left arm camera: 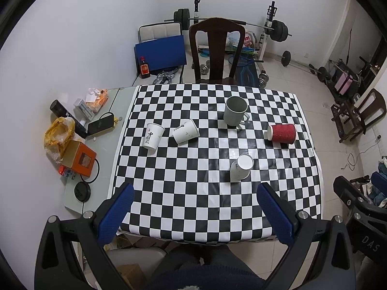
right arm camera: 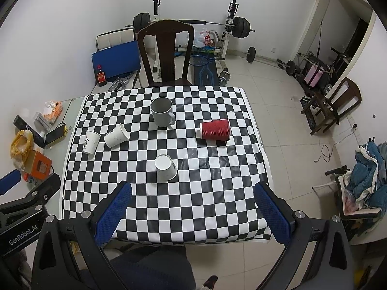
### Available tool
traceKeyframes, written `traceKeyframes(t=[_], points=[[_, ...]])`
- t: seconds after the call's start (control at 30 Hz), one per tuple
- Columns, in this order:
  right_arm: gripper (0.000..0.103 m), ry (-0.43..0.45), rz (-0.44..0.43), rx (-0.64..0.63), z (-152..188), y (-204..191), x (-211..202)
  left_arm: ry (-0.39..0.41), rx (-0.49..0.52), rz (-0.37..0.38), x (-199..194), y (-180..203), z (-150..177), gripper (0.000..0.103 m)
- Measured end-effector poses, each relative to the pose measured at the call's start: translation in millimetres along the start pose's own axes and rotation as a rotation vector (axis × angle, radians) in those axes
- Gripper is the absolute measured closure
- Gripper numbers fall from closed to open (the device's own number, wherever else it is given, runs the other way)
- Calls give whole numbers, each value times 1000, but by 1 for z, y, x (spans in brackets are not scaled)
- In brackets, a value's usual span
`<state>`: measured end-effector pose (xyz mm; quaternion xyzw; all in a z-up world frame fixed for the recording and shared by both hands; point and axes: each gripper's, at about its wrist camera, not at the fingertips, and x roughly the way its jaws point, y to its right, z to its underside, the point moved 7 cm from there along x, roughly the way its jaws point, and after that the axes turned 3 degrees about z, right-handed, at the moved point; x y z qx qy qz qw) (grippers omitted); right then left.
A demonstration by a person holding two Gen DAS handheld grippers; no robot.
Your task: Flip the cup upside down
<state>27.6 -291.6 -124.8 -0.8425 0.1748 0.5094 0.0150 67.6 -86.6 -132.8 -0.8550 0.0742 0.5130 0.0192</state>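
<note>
On the checkered table (left arm camera: 193, 205) stand and lie several cups. A grey mug (left arm camera: 235, 111) (right arm camera: 162, 112) stands upright at the back. A red ribbed cup (left arm camera: 282, 133) (right arm camera: 214, 130) lies on its side at the right. A white paper cup (left arm camera: 241, 166) (right arm camera: 165, 168) stands upside down near the middle. A white cup with black writing (left arm camera: 153, 136) (right arm camera: 90, 142) stands upright at the left; another white cup (left arm camera: 185, 131) (right arm camera: 116, 135) lies on its side beside it. My left gripper (left arm camera: 194, 193) and right gripper (right arm camera: 193, 192) are open and empty, high above the table's near edge.
A dark wooden chair (left arm camera: 216, 48) stands behind the table. A side ledge at the left holds an orange box (left arm camera: 79, 158), a yellow bag (left arm camera: 58, 133), a phone (left arm camera: 100, 123) and other clutter. Weights and a barbell rack (right arm camera: 229, 24) fill the back of the room.
</note>
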Motion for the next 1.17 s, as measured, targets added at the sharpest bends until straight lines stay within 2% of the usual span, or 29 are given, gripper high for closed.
traceKeyframes(t=[1.03,1.17], points=[[1,-5,-3,2,-3,-4,-1,-5,1,-1,-5,-6,-1,0],[1,-5,-1,3,-6,-4,2,5,2,2,-16,-11,3,0]])
